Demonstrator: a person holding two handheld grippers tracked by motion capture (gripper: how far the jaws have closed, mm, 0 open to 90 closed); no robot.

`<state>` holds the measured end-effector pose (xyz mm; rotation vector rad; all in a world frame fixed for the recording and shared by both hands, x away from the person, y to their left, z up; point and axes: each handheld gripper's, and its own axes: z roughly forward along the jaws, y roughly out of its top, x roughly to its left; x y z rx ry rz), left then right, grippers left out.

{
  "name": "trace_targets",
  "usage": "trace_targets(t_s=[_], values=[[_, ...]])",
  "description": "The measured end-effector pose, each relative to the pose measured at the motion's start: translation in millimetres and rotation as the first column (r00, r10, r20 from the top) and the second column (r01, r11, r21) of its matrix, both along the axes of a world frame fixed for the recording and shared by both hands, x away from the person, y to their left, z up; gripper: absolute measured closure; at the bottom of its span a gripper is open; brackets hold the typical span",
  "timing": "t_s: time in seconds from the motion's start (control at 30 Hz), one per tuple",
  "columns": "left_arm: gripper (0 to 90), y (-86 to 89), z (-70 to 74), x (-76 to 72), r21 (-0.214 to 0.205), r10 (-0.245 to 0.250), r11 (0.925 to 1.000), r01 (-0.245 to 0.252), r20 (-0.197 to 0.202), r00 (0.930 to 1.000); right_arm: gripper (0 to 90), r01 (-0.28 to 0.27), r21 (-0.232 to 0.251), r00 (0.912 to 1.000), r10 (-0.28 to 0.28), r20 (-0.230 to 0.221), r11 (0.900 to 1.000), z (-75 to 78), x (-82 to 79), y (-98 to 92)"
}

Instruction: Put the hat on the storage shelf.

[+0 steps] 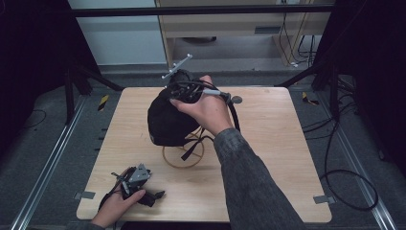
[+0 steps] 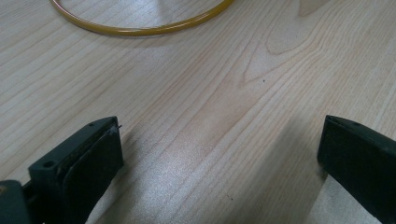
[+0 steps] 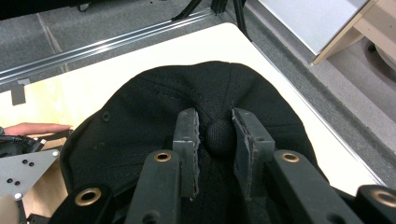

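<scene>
Black cap (image 3: 154, 116) sits gripped at its top button between the right claw's (image 3: 215, 135) clenched jaws, above a wire stand (image 1: 184, 155); left claw (image 2: 219, 154) rests released on the tabletop (image 2: 210, 93).

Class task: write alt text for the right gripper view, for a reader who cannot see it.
The right tool pinches the top button of a black cap between its two black jaws, above a light wooden table. At the left edge, a fingertip lies on the table.

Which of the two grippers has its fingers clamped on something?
The right gripper, pinching the black cap by its top button; the left gripper rests open on the table.
</scene>
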<state>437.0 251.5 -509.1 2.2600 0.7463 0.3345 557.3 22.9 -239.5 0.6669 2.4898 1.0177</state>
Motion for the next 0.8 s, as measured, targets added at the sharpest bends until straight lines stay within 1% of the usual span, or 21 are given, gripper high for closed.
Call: trace_targets(t_s=[0.23, 0.4, 0.47, 0.8], values=[[0.0, 0.0, 0.0, 0.0, 0.000, 0.000, 1.0000, 0.000, 0.000, 1.0000, 71.0, 0.005, 0.007, 1.0000, -0.005, -0.004, 1.0000, -0.7, 0.1, -1.0], [0.0, 0.1, 0.1, 0.0, 0.003, -0.001, 1.0000, 0.001, 0.000, 1.0000, 68.5, 0.009, 0.012, 1.0000, -0.009, 0.003, 0.9999, -0.2, -1.2, -4.1], [0.0, 0.2, 0.1, 0.1, 0.003, -0.001, 1.0000, 0.001, 0.000, 1.0000, 67.5, 0.012, 0.023, 0.9999, -0.012, 0.005, 0.9997, 0.2, -2.4, -5.9], [0.0, 0.2, 0.1, 0.1, 0.003, -0.001, 1.0000, 0.001, 0.000, 1.0000, 68.2, 0.013, 0.078, 0.9998, -0.015, 0.017, 0.9969, 4.5, -10.6, -22.6]])
